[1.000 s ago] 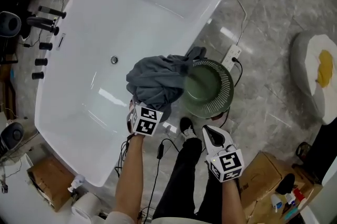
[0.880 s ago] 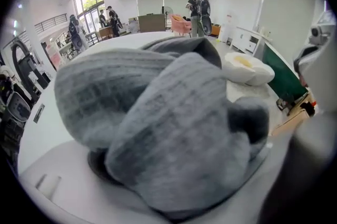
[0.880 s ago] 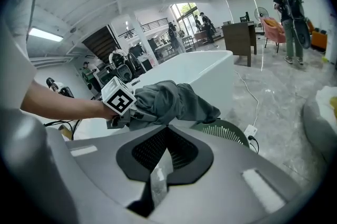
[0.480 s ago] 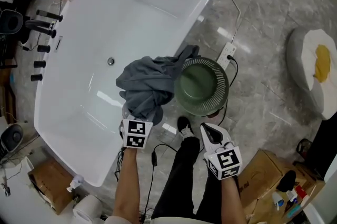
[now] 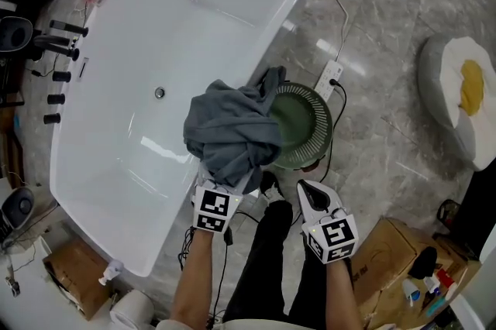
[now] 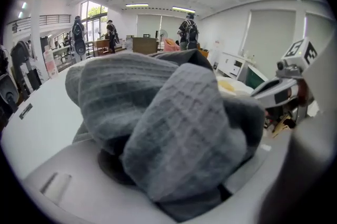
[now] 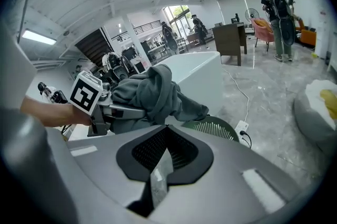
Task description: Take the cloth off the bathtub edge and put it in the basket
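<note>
The grey cloth point(image 5: 232, 133) is bunched between the left gripper's point(image 5: 220, 187) closing jaws, gripped, overlapping the green basket's point(image 5: 316, 136) rim; the right gripper's point(image 5: 311, 190) jaws rest together, empty

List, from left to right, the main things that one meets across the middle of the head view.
White bathtub → crumpled grey cloth → round dark green slatted basket → grey cushion with a fried-egg pattern.

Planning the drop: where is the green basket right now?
Head view, centre: the green basket stands on the floor beside the bathtub, on its right, the grey cloth overlapping its left rim, a power strip just beyond.
</note>
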